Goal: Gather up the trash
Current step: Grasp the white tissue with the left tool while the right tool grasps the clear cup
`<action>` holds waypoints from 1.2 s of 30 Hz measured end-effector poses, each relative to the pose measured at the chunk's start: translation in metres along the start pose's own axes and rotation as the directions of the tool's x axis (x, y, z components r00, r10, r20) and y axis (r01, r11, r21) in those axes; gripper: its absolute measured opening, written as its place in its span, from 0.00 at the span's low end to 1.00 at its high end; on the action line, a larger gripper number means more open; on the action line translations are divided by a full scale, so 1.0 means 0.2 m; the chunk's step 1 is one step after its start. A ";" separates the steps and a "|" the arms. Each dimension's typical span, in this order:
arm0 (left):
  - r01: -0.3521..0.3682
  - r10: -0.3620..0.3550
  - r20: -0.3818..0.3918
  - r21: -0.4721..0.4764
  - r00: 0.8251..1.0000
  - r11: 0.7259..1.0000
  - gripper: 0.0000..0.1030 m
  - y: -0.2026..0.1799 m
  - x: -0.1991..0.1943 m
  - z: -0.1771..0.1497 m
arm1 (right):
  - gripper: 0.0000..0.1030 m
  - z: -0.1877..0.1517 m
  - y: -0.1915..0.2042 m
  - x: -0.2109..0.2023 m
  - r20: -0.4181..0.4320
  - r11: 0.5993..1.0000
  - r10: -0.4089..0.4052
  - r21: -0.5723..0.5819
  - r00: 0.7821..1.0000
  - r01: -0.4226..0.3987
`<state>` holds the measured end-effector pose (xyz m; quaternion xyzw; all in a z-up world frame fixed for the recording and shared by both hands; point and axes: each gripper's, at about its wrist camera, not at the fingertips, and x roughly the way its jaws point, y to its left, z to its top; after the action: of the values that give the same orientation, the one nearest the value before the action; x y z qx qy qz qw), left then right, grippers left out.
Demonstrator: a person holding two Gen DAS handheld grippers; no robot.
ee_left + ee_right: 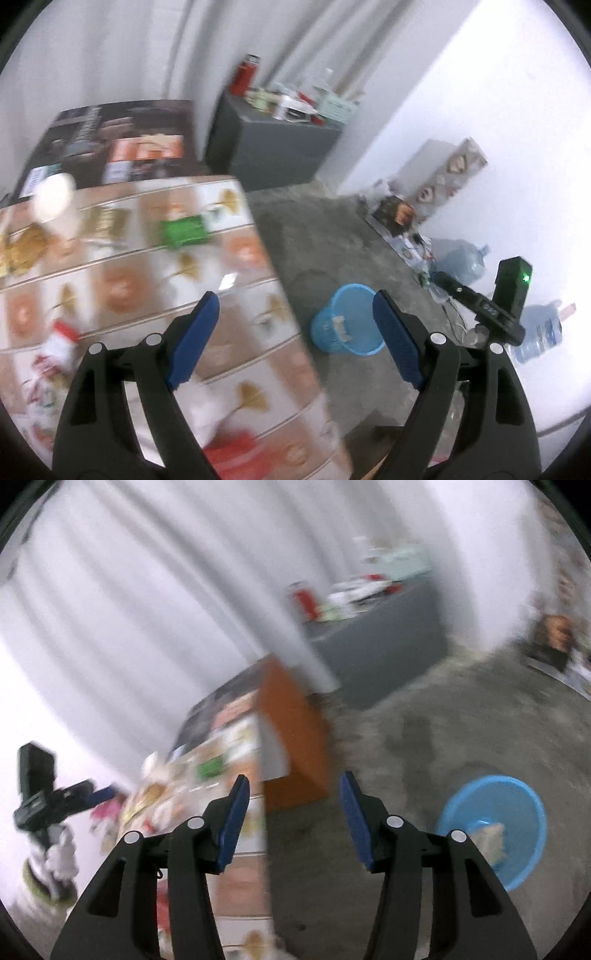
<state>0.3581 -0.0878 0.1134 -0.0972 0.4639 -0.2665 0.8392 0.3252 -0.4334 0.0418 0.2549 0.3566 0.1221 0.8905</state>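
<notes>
Both grippers are empty. The left gripper [291, 325] has its blue pads spread wide with nothing between them, and it hangs over the near right edge of the patterned table [122, 280]. The right gripper [293, 801] stands partly open, its pads also clear of everything, above the bare concrete floor [424, 738] just right of the table's corner. No earlier view is given, so only this spread can be told.

On the floor to the right of the table sits the blue basket [345, 321], upright, with a pale scrap of trash [489, 840] lying inside it. Blurred litter remains on the tabletop: a green packet [183, 230] toward the far side and a red-and-white wrapper [55, 347] at the near left.
</notes>
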 end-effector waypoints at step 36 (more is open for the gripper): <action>-0.074 0.202 -0.309 0.380 0.929 0.922 0.37 0.55 0.24 -0.31 | 0.54 0.00 0.73 1.32 -0.403 0.955 -0.050 -0.287 0.914 -0.074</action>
<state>0.3674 -0.0171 -0.0007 0.1404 0.5513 -0.2994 0.7660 0.5083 -0.2060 -0.0312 0.0899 0.5097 0.2300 0.8242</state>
